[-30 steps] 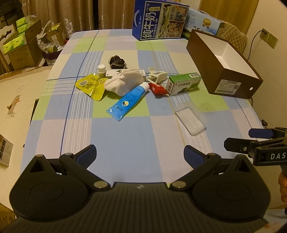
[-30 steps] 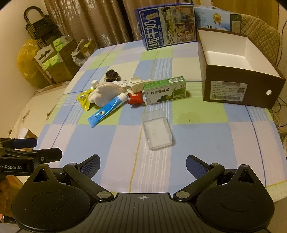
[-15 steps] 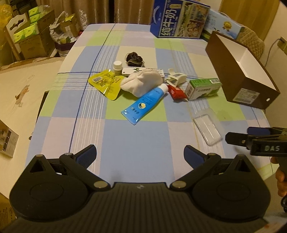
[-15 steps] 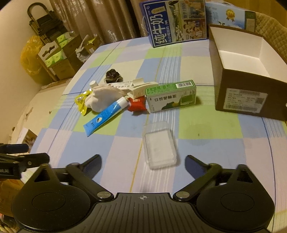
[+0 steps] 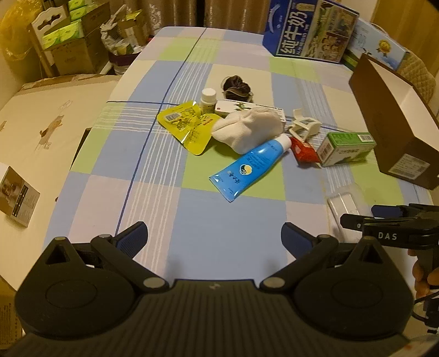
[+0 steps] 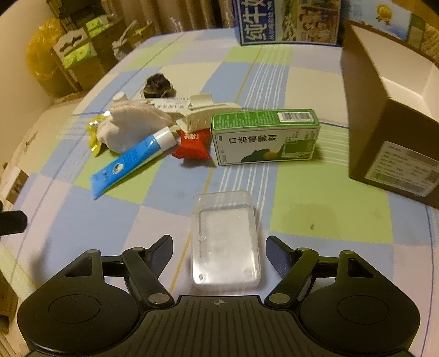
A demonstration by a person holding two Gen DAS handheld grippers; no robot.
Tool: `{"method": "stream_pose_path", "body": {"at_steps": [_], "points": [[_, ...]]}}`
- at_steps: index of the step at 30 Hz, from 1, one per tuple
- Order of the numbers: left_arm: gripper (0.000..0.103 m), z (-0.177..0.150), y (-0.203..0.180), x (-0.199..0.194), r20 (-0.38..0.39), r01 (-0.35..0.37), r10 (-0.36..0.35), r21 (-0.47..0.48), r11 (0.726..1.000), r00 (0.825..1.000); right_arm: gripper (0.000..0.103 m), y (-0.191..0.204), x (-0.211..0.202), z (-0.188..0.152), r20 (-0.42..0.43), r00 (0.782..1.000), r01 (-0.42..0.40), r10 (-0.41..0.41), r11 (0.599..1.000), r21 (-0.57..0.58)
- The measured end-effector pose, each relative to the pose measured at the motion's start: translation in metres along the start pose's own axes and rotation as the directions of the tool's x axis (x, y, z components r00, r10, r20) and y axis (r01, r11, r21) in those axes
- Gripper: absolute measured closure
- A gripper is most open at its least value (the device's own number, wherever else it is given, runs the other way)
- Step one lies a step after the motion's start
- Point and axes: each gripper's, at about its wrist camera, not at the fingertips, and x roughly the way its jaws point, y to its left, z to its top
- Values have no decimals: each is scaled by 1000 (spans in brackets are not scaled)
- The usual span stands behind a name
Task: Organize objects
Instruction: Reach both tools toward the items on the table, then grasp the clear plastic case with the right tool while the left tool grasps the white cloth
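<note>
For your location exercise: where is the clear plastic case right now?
In the right wrist view, the clear case lies flat on the table, between the open right gripper fingers, nearer than the green box.

Warm, dim yellowish light over a table spread with a checked cloth in blue, green and lilac. Brown curtains hang behind it. Cardboard boxes stacked at the far left, a quilted chair back at the right, perhaps beige. Pale floor alongside.
</note>
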Motion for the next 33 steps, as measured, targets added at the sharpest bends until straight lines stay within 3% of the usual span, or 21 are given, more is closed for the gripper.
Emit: {"method": "stream_pose_path", "body": {"at_steps": [9, 14, 18, 27, 33], "points": [[1, 12, -7, 22, -17, -28, 28, 7, 1000, 999, 48, -9, 19, 8, -31, 999, -16, 15, 999, -37], [1, 26, -14, 37, -1, -15, 15, 58, 998, 1000, 49, -24, 11, 8, -30, 999, -15, 14, 1000, -14], [2, 42, -22, 50, 35, 10, -15, 130, 991, 999, 49, -49, -6, 5, -17, 1000, -5, 6, 998, 70], [17, 79, -44, 89, 100, 8, -45, 348, 938, 994, 49, -112, -52, -13, 40, 995, 73, -88, 957, 281], [33, 100, -49, 112, 83, 42, -84, 417, 908, 993, 49, -144, -76, -26, 53, 987, 123, -154, 917, 379]]}}
